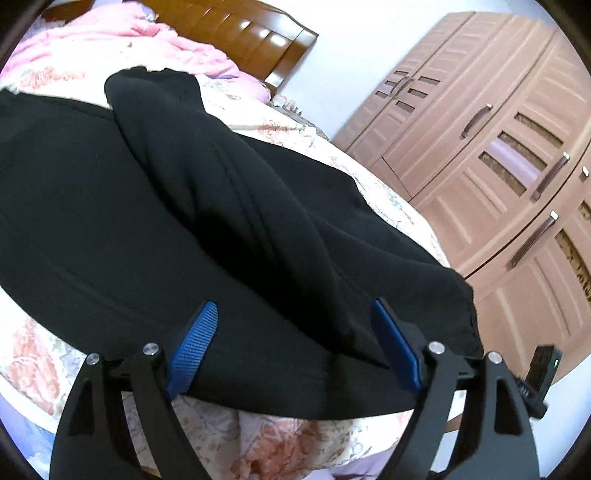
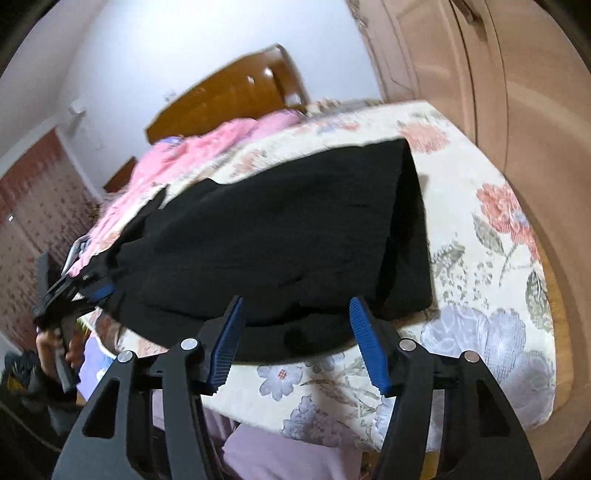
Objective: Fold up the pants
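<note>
Black pants point(image 1: 177, 206) lie spread on a floral bedspread point(image 1: 280, 443), with one part folded over the rest in a long ridge. My left gripper point(image 1: 293, 306) hovers open over the pants' near edge, its blue pads point(image 1: 195, 343) wide apart and pressing on nothing. In the right wrist view the pants point(image 2: 277, 229) form a dark slab near the bed's corner. My right gripper point(image 2: 295, 301) stands open over their near hem, with cloth showing between the pads but not pinched. The left gripper point(image 2: 88, 284) also shows at the pants' left end, held by a hand point(image 2: 51, 343).
A pink quilt point(image 1: 122, 40) is bunched at the head of the bed by the brown wooden headboard point(image 1: 240, 26). A tall wardrobe point(image 1: 498, 166) stands close along the bed's right side. The bed edge point(image 2: 332, 417) runs just below the grippers.
</note>
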{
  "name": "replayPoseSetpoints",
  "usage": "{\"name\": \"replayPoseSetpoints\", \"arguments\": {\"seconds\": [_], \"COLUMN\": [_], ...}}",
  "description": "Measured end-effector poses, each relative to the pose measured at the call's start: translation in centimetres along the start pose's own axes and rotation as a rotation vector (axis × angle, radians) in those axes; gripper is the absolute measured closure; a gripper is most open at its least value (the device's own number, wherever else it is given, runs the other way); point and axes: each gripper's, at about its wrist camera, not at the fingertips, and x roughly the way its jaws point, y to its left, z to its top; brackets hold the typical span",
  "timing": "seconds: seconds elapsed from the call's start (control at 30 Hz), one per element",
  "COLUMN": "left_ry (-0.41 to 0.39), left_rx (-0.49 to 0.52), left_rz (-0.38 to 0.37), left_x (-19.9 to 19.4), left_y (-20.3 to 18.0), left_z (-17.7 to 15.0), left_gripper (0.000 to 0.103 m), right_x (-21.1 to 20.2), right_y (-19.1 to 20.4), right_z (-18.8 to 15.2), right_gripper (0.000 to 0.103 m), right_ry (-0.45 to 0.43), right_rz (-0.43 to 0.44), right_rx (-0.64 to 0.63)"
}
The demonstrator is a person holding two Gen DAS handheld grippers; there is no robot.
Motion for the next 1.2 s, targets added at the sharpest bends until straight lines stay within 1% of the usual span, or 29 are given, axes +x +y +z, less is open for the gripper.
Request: {"name": "replayPoseSetpoints", "arguments": {"seconds": [0.13,0.2,0.27,0.33,0.4,0.47,0.5,0.6,0.67,0.73,0.77,0.8,0.87,0.93,0.97,1.03,1.07,1.13,1.17,1.2], "left_ry": [-0.022,-0.025,-0.021,-0.015,-0.018,-0.023,-0.026,-0.034,-0.027,-0.019,-0.020,-0.023,-0.025,-0.016,-0.007,0.008,0.013,0.035,0.054,0.099], "left_rx": [0.022,0.019,0.021,0.028,0.039,0.049,0.047,0.038,0.037,0.035,0.037,0.041,0.058,0.067,0.067,0.063,0.061,0.059,0.059,0.053], "left_rz": [0.019,0.016,0.015,0.018,0.020,0.031,0.029,0.026,0.032,0.033,0.032,0.034,0.059,0.084,0.098,0.137,0.161,0.255,0.279,0.290], "left_x": [-0.7,-0.7,-0.5,-0.3,-0.3,-0.4,-0.5,-0.6,-0.3,-0.1,-0.1,-0.1,0.1,0.7,1.1,2.0,2.4,3.4,3.8,4.6], "left_y": [-0.1,-0.1,-0.2,-0.4,-0.5,-0.6,-0.5,-0.4,-0.3,-0.4,-0.5,-0.6,-0.9,-1.0,-1.0,-1.0,-1.0,-1.1,-1.0,-0.8], "left_z": [0.2,0.2,0.1,0.0,0.0,0.1,0.2,0.4,0.5,0.6,0.7,0.9,1.5,2.3,2.7,3.7,4.3,5.5,5.9,6.3], "left_gripper": [0.015,0.015,0.015,0.015,0.015,0.015,0.014,0.012,0.012,0.012,0.012,0.012,0.012,0.012,0.012,0.012,0.012,0.017,0.035,0.046], "right_x": [-0.2,0.3,1.3,2.0,1.6,1.0,0.9,1.7,1.5,0.3,0.0,0.1,1.6,3.1,3.1,2.9,2.8,2.7,2.9,3.1], "right_y": [0.1,0.3,-0.1,-0.2,-0.2,-0.6,-0.8,-1.1,-0.8,-0.7,-0.6,-0.4,0.0,-0.1,0.0,0.6,0.6,0.7,1.0,1.2], "right_z": [-0.5,-0.9,-1.2,-1.5,-1.9,-2.0,-2.0,-2.3,-2.2,-1.9,-1.7,-1.4,-1.2,-1.8,-2.2,-2.2,-2.2,-2.2,-2.3,-2.4], "right_gripper": [0.044,0.044,0.044,0.044,0.048,0.048,0.048,0.047,0.048,0.058,0.058,0.058,0.058,0.057,0.057,0.059,0.061,0.067,0.069,0.073], "right_ry": [0.033,0.039,0.065,0.066,0.019,-0.039,-0.052,-0.044,-0.055,-0.140,-0.155,-0.154,-0.082,-0.031,-0.055,-0.058,-0.064,-0.063,-0.055,-0.051], "right_rz": [0.046,0.064,0.057,0.094,0.092,0.099,0.107,0.118,0.109,0.157,0.162,0.154,0.117,0.131,0.129,0.111,0.116,0.128,0.120,0.112], "right_rx": [0.056,0.069,0.100,0.138,0.156,0.196,0.218,0.251,0.236,0.257,0.256,0.244,0.221,0.242,0.240,0.211,0.211,0.204,0.188,0.179]}}
